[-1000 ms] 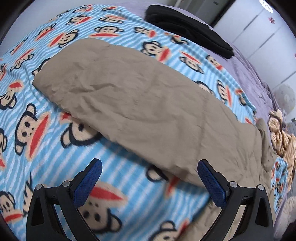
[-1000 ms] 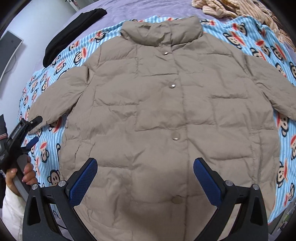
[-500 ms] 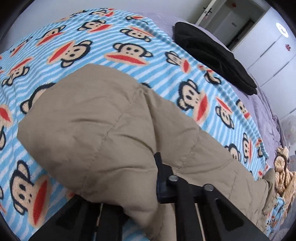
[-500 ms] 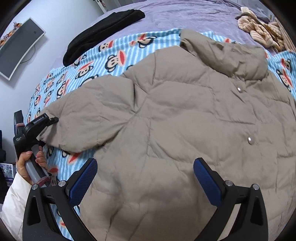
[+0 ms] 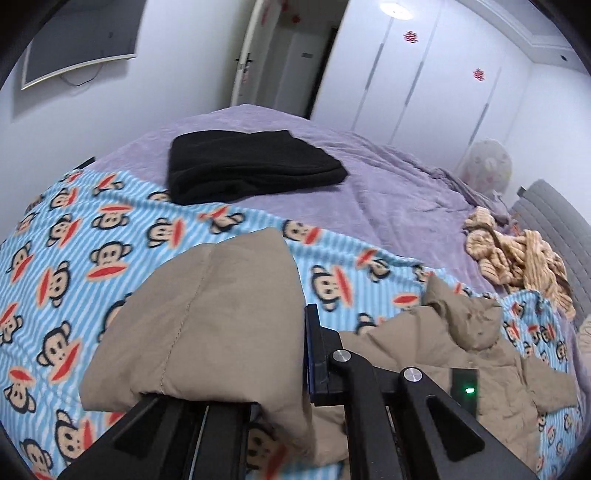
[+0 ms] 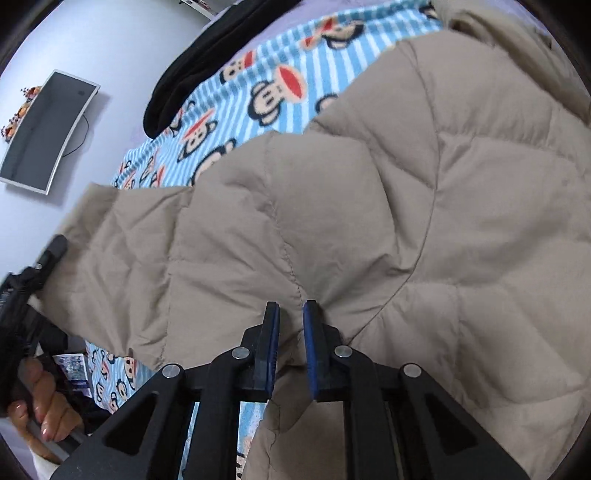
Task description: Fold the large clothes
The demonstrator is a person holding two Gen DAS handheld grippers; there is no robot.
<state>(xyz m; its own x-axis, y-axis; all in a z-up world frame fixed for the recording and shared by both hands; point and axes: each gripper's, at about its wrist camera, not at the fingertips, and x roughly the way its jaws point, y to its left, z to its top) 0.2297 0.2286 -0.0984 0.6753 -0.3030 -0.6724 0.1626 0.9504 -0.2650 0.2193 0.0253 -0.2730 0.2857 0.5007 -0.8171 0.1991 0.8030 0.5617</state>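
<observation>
Jacket sleeve (image 5: 207,317) clamped in left gripper (image 5: 295,354), lifted above blanket (image 5: 74,236).

Even indoor light, ceiling lamp (image 5: 397,9) glare, fisheye-warped edges, slight blur.

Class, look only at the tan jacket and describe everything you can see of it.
The tan jacket is a puffy quilted coat of matte woven fabric with stitched seams and a stand-up collar. It lies on the monkey-print blanket. The left gripper holds one sleeve lifted off the blanket. The right gripper, its jaws just closing, pinches a fold near the armpit.
</observation>
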